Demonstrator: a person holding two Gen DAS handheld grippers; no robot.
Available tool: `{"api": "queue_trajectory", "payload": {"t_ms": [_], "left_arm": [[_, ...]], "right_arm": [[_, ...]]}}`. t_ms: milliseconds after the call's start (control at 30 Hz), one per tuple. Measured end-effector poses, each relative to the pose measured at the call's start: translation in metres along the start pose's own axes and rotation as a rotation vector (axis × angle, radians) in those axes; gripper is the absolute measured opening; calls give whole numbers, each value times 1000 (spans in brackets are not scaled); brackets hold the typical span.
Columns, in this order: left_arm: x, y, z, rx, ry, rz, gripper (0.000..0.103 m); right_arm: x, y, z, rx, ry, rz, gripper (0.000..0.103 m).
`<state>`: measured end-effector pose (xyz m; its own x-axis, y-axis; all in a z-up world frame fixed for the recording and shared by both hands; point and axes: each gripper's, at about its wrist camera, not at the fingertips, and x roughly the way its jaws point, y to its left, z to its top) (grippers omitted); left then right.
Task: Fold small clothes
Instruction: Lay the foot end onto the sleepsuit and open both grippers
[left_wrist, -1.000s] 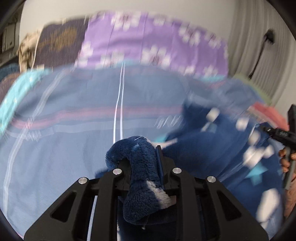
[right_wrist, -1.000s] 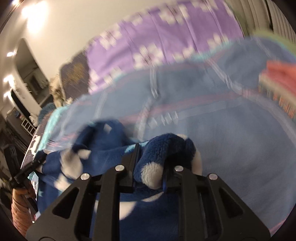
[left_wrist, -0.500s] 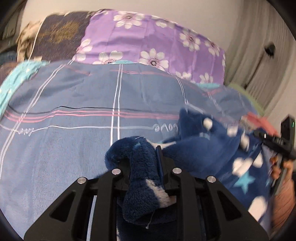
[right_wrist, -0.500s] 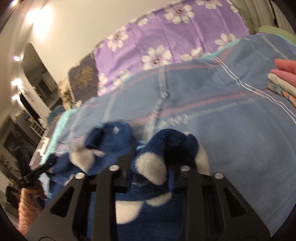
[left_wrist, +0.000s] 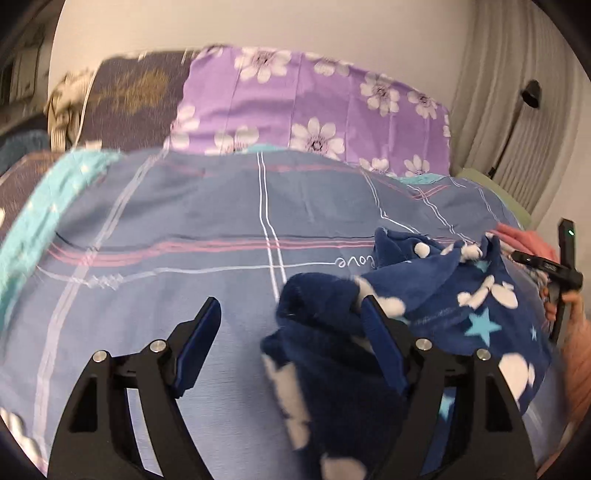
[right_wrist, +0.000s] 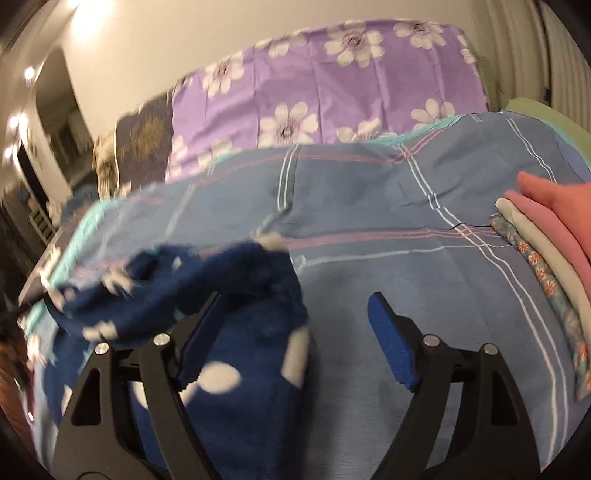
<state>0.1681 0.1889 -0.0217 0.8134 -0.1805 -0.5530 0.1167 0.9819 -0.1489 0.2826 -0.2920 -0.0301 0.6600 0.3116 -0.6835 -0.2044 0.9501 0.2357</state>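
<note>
A dark blue fleece garment (left_wrist: 424, 306) with white dots and light blue stars lies bunched on the blue plaid bedspread (left_wrist: 184, 229). My left gripper (left_wrist: 291, 314) has its jaws opening wide; the fleece drapes against its right finger only, with no pad pressing it. In the right wrist view the same fleece garment (right_wrist: 221, 295) hangs over the left finger of my right gripper (right_wrist: 295, 306), whose jaws are also opening, the right pad bare. The right gripper (left_wrist: 554, 266) and the hand holding it show at the left wrist view's right edge.
A stack of folded clothes (right_wrist: 546, 236), pink on top, sits at the bedspread's right side. Purple floral pillows (left_wrist: 314, 110) and a dark patterned pillow (left_wrist: 136, 99) line the far end. A curtain (left_wrist: 517, 110) hangs at the right.
Both grippers went from shut on the fleece to wide apart, letting the bunched cloth slip loose. Both lifted a little, and the garment dropped back toward the bedspread.
</note>
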Motion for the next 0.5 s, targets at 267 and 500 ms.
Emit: {"api": "queue_trajectory", "payload": {"t_ms": [267, 500], "left_arm": [[74, -11, -1, 224, 153, 8, 79], [88, 17, 38, -37, 39, -31, 79]], "right_arm": [[57, -1, 14, 1, 108, 111, 81], [66, 2, 25, 56, 105, 115, 22]]}}
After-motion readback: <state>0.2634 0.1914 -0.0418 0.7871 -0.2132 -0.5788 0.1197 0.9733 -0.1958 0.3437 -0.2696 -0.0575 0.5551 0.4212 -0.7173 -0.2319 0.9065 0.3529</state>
